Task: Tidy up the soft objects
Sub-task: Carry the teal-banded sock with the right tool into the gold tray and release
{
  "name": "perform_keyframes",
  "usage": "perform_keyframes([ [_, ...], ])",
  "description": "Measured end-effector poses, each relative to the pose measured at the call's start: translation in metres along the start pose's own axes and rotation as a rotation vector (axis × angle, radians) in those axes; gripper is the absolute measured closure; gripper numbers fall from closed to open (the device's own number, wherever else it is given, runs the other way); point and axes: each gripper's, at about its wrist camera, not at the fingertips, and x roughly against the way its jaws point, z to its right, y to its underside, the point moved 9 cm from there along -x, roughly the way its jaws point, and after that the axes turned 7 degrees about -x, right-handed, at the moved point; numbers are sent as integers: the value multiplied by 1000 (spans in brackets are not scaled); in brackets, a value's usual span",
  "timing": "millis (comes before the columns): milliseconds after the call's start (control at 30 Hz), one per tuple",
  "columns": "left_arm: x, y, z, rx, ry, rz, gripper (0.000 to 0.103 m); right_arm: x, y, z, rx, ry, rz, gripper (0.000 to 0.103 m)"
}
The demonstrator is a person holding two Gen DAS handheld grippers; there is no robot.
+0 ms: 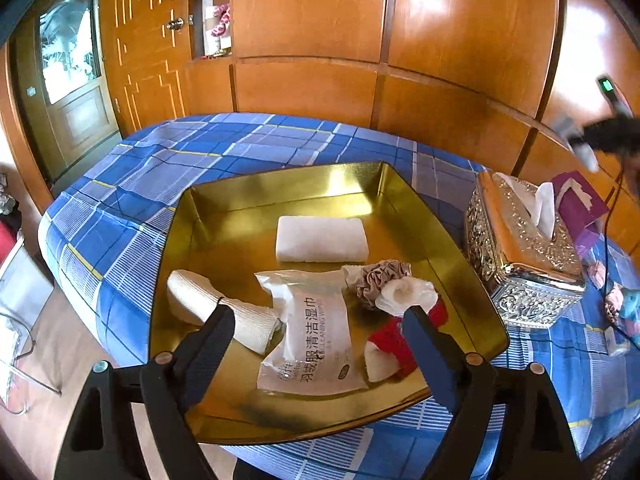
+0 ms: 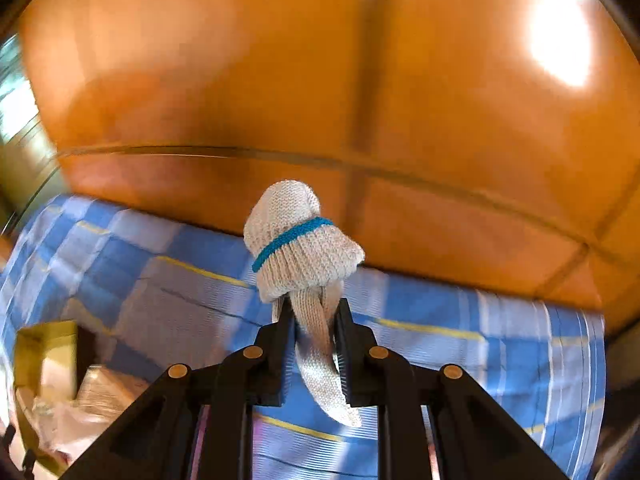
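A gold tray (image 1: 460, 248) lies on the blue plaid cloth. It holds a folded white towel (image 1: 322, 239), a cream sock (image 1: 224, 308), a white wipes packet (image 1: 312, 332), a taupe scrunchie (image 1: 380, 280), a white rolled cloth (image 1: 408, 294) and a red and white sock (image 1: 390, 340). My left gripper (image 1: 320, 316) is open and empty, low over the tray's near side. My right gripper (image 2: 314, 312) is shut on a white knit glove (image 2: 298, 240) with a blue band, held in the air above the cloth. The right gripper shows blurred at the left wrist view's right edge (image 1: 592, 136).
An ornate silver tissue box (image 1: 520, 256) stands right of the tray, with a purple packet (image 1: 580, 200) behind it. Small items lie at the far right (image 1: 616, 300). Wood panelling (image 1: 360, 40) backs the table. The tray corner (image 2: 48, 344) shows in the right wrist view.
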Motion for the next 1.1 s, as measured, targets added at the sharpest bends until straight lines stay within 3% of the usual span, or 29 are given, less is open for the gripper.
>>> perform_keyframes([
  [167, 10, 2, -6, 3, -15, 24, 9, 29, 12, -122, 225, -142, 8, 86],
  [300, 16, 3, -14, 16, -34, 39, 8, 43, 52, -203, 361, -208, -46, 86],
  [433, 20, 6, -21, 25, -53, 57, 5, 44, 103, -256, 396, -309, -147, 86],
  [667, 20, 14, -36, 71, -68, 59, 2, 28, 180, -310, 402, -390, -248, 85],
  [867, 21, 17, -49, 93, -128, 62, 0, 13, 209, -334, 420, -327, -197, 85],
  [967, 26, 16, -55, 121, -137, 81, 0, 4, 209, -342, 425, -302, -159, 80],
  [1100, 35, 12, -68, 150, -209, 130, 0, -1, 206, -348, 390, -310, -136, 61],
])
